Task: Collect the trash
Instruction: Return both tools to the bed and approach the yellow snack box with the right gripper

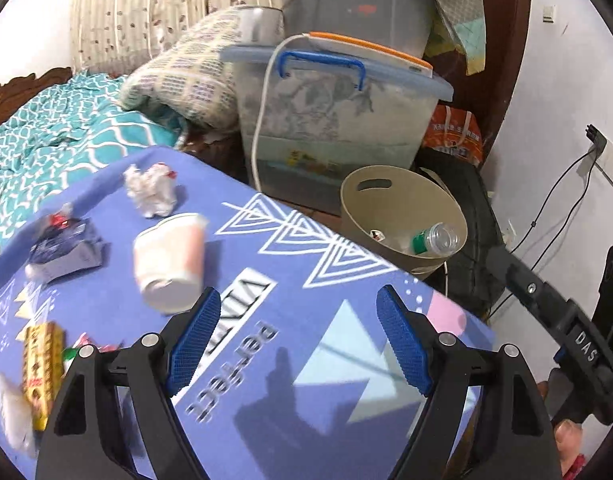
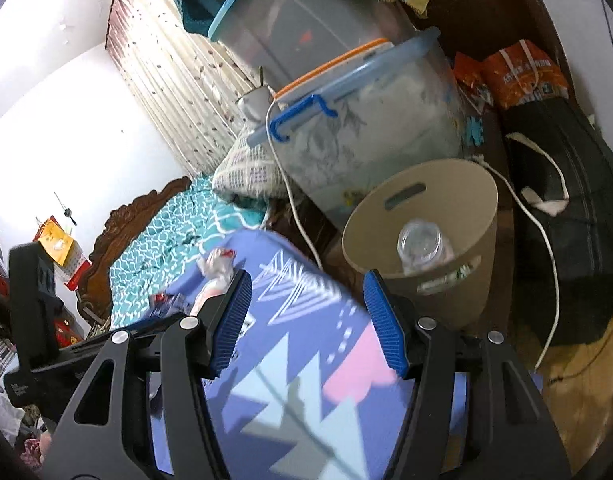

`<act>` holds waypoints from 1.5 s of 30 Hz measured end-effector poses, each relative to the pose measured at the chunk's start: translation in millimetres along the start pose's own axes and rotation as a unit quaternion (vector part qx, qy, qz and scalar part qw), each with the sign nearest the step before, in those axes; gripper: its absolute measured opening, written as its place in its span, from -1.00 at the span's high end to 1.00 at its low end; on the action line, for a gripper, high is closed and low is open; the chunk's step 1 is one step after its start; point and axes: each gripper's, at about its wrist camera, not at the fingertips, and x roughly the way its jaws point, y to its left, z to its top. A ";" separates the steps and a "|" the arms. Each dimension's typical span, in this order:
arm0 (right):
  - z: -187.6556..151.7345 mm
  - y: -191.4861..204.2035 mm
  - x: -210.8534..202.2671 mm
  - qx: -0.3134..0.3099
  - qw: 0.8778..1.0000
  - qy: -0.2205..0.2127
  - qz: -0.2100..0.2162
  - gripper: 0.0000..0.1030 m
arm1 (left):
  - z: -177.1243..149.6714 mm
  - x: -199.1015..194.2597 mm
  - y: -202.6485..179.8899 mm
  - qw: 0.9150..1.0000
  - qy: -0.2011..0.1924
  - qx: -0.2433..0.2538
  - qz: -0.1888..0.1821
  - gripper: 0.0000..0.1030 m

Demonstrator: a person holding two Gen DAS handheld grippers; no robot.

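- In the left wrist view, our left gripper (image 1: pixel 298 336) has its jaws spread, with nothing between the blue pads (image 1: pixel 198 340), only the purple cloth of the bench (image 1: pixel 290 280) below.
- Trash lies on the bench ahead and to the left: a tipped paper cup (image 1: pixel 170 260) just beyond the left pad, a crumpled tissue (image 1: pixel 150 190) farther back, and a blue wrapper (image 1: pixel 64 250) left of the cup.
- A yellow packet (image 1: pixel 42 368) lies near the left edge, blurred.
- The beige bin (image 1: pixel 402 220) stands off the bench's far right corner, with a clear bottle (image 1: pixel 434 240) lying inside it.
- A lidded storage box (image 1: pixel 338 120) sits behind the bin, a pillow (image 1: pixel 186 84) beside it on the bed (image 1: pixel 54 132).
- The other gripper's black body (image 1: pixel 562 320) shows at the right edge.
- In the right wrist view, our right gripper (image 2: pixel 308 320) also has its jaws parted and empty, above the bench corner (image 2: pixel 306 340).
- The bin (image 2: pixel 446 208) stands just past that corner, the bottle (image 2: pixel 420 244) upright-looking inside, its mouth toward us.
- The tissue (image 2: pixel 218 264) and the cup (image 2: pixel 204 298) peek out behind the left pad, blurred.
- A white cable (image 2: pixel 546 248) trails over the black bag (image 2: pixel 578 216) to the right of the bin.
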 end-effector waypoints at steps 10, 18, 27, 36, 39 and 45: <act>-26.8 15.8 -11.3 0.025 0.998 0.038 -0.042 -0.65 | -32.9 -55.9 27.1 0.999 -0.037 -0.010 0.037 -0.48; -56.6 46.6 3.8 0.016 0.995 0.097 -0.022 -0.65 | -71.1 -88.7 61.5 0.996 -0.042 -0.040 0.065 -0.48; -94.1 98.5 19.0 -0.038 0.986 0.160 0.020 -0.64 | -141.3 -113.8 131.3 0.988 -0.007 -0.125 0.095 -0.48; -124.1 180.5 53.9 -0.114 0.957 0.238 0.124 0.01 | -212.2 -152.4 208.8 0.963 0.009 -0.236 0.133 -0.48; -124.0 219.4 80.1 -0.140 0.945 0.249 0.159 0.07 | -229.6 -168.5 229.0 0.952 0.004 -0.269 0.144 -0.48; -135.2 287.4 175.1 -0.162 0.922 0.308 0.171 0.08 | -252.8 -205.1 265.5 0.931 -0.018 -0.328 0.159 -0.48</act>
